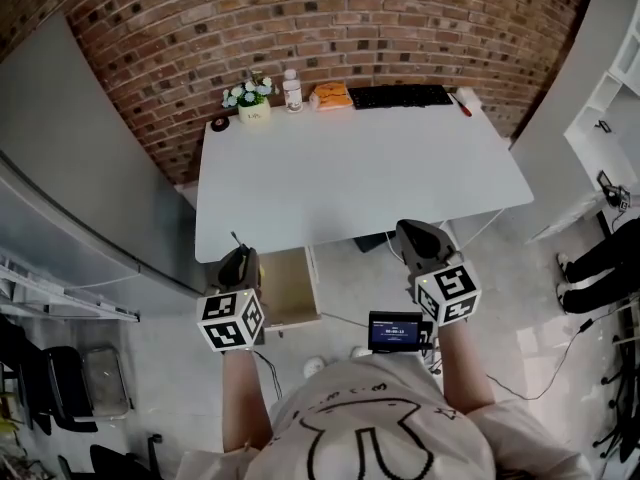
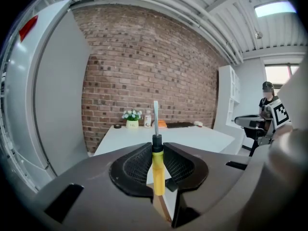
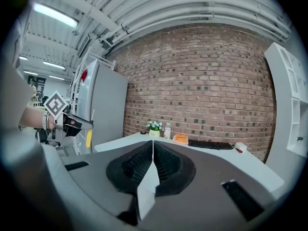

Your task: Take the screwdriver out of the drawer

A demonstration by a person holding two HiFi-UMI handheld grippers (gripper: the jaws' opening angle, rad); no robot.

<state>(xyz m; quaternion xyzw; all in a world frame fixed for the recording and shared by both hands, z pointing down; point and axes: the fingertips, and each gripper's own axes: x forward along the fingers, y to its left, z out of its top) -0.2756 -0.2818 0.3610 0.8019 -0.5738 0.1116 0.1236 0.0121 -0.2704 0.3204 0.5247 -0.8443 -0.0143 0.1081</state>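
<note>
Left gripper (image 2: pixel 156 150): its jaws pinch the yellow handle of the screwdriver (image 2: pixel 157 170), whose flat blade points ahead past the jaw tips.
Right gripper (image 3: pixel 152 150): jaws pressed together with nothing between them.
Screwdriver's place: in the air before the near edge of the white table (image 1: pixel 350 168), clear of the wooden drawer unit (image 1: pixel 290 288).
Doing it well: the slim handle could likely pivot, so a firm pinch and a level carry to bare tabletop would suit.
Left gripper view only: shows the pinch and the blade.
Head view only: shows the drawer unit under the table and both grippers well apart.
</note>
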